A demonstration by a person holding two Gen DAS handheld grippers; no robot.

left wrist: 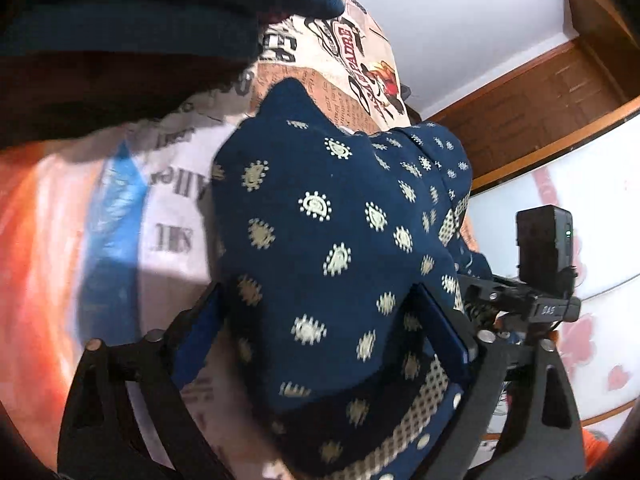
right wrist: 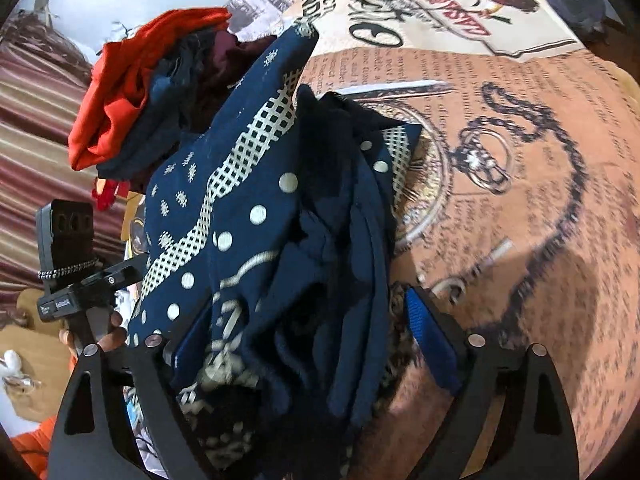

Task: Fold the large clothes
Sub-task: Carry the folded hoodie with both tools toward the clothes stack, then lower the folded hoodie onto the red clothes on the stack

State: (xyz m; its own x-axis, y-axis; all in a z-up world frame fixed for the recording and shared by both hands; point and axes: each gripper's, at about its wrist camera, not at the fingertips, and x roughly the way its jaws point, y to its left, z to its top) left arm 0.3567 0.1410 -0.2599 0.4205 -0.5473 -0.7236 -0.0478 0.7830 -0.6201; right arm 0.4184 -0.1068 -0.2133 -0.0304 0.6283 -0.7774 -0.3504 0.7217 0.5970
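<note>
A large navy garment [left wrist: 328, 248] with cream motifs and a checked cream band is bunched and lifted above the printed bedsheet [left wrist: 352, 76]. My left gripper [left wrist: 320, 320] has its blue-padded fingers on either side of a thick fold of it. In the right wrist view the same garment [right wrist: 280, 220] hangs in layered folds, and my right gripper [right wrist: 304, 332] holds a bunch of it between its fingers. The left gripper also shows in the right wrist view [right wrist: 76, 300], beside the cloth.
A pile of red and dark clothes [right wrist: 136, 92] lies on the bedsheet [right wrist: 520, 184] behind the garment. A wooden door frame [left wrist: 552, 96] and white wall are to the right in the left wrist view. Striped fabric [right wrist: 36, 140] is at the left.
</note>
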